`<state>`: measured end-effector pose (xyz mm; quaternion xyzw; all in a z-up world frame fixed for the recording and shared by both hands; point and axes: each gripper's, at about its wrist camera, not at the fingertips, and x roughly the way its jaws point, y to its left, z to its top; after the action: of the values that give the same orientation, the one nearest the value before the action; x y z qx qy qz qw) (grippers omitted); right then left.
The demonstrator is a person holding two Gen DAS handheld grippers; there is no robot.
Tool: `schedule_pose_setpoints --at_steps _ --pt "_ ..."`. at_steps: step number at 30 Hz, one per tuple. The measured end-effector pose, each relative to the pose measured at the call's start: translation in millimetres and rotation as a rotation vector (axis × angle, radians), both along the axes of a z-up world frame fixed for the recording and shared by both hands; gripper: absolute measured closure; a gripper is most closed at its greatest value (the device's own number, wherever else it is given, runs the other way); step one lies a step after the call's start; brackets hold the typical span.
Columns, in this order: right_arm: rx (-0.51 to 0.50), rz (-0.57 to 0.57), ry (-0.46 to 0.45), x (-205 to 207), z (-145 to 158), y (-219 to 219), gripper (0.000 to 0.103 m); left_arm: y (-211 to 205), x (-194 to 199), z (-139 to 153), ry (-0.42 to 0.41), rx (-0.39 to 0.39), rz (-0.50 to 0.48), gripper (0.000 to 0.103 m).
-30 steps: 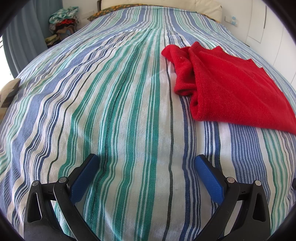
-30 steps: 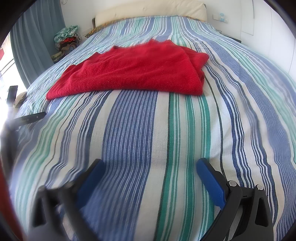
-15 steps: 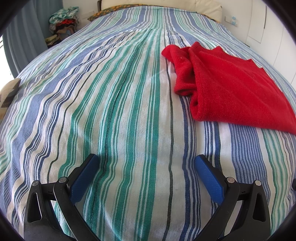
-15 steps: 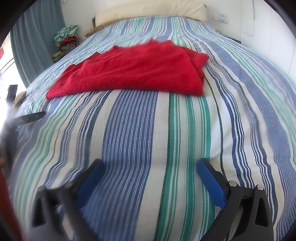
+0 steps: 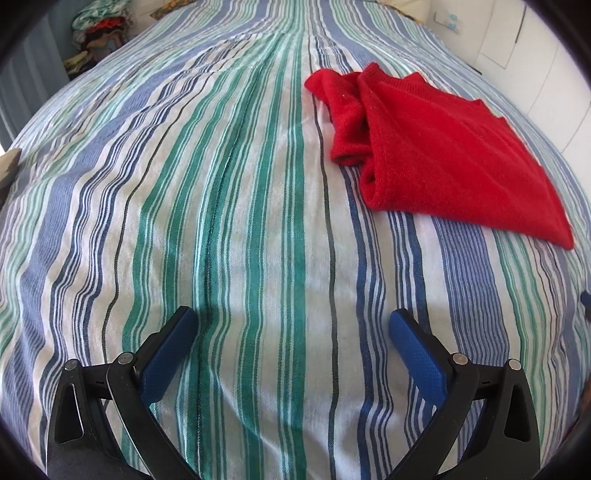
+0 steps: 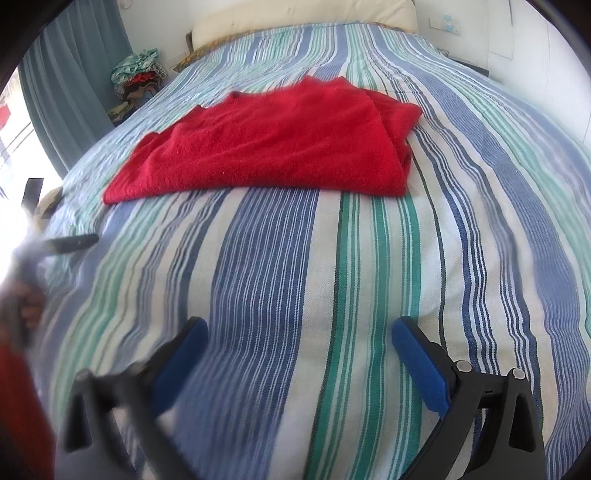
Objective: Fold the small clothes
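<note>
A red knitted garment (image 5: pixel 439 155) lies folded flat on the striped bedspread (image 5: pixel 221 206), up and to the right in the left wrist view. In the right wrist view the same red garment (image 6: pixel 273 144) sits ahead in the middle of the bed, its folded edge on the right. My left gripper (image 5: pixel 291 325) is open over bare bedspread, well short of the garment and to its left. My right gripper (image 6: pixel 295 332) is open too, nothing between its blue pads, and the garment lies some way beyond it.
A pile of mixed clothes (image 6: pixel 138 79) stands by the teal curtain (image 6: pixel 70 110) at the bed's far left. A cream headboard (image 6: pixel 303 16) and white wall close the far end. The other gripper's dark finger (image 6: pixel 70 242) and a hand (image 6: pixel 29 306) show blurred at the left edge.
Both views have shifted slightly; the left wrist camera has dipped a little toward the bed. The garment has not moved and both grippers stay open.
</note>
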<state>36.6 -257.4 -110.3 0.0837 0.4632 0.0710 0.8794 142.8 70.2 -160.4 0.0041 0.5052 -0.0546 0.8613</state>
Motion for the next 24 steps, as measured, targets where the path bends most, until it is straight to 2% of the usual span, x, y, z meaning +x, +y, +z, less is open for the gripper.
schedule_pose_setpoints --at_steps 2,4,7,11,13,14,15,16,18,20,24 --pt "0.084 -0.049 -0.067 6.5 21.6 -22.5 0.006 -0.7 -15.3 -8.4 -0.068 0.028 -0.033 0.0" --pt "0.119 -0.114 -0.114 26.9 40.4 -47.9 0.006 -7.2 -23.8 -10.5 -0.126 0.071 -0.036 0.0" --pt "0.208 -0.188 -0.109 75.6 50.7 -84.3 0.007 -15.9 -20.9 -12.0 -0.125 0.121 -0.043 0.0" --pt "0.299 -0.253 -0.017 139.7 24.8 -107.3 0.022 -13.7 -20.6 -11.6 -0.127 0.085 -0.04 0.0" --pt "0.365 -0.275 0.023 160.3 4.7 -107.6 0.027 -13.7 -21.0 -11.5 -0.128 0.082 -0.04 0.0" --pt "0.399 -0.269 0.037 167.2 -4.9 -104.9 0.038 -12.4 -22.9 -12.2 -0.129 0.084 -0.04 0.0" --pt "0.401 -0.25 0.046 173.2 -10.8 -99.8 0.076 -12.0 -23.3 -12.4 -0.129 0.085 -0.04 0.0" --pt "0.36 -0.245 0.058 177.3 -13.4 -93.7 0.094 -12.0 -22.6 -12.4 -0.129 0.083 -0.04 0.0" --pt "0.35 -0.297 0.065 176.4 -11.9 -88.8 0.094 -12.0 -22.2 -12.2 -0.127 0.076 -0.04 0.0" --pt "0.327 -0.346 0.057 175.8 3.8 -83.1 0.094 -9.1 -22.6 -11.7 -0.126 0.07 -0.04 0.0" --pt "0.22 -0.227 -0.017 191.1 71.6 -27.2 0.094 -7.0 -21.0 -11.5 -0.124 0.067 -0.042 0.0"
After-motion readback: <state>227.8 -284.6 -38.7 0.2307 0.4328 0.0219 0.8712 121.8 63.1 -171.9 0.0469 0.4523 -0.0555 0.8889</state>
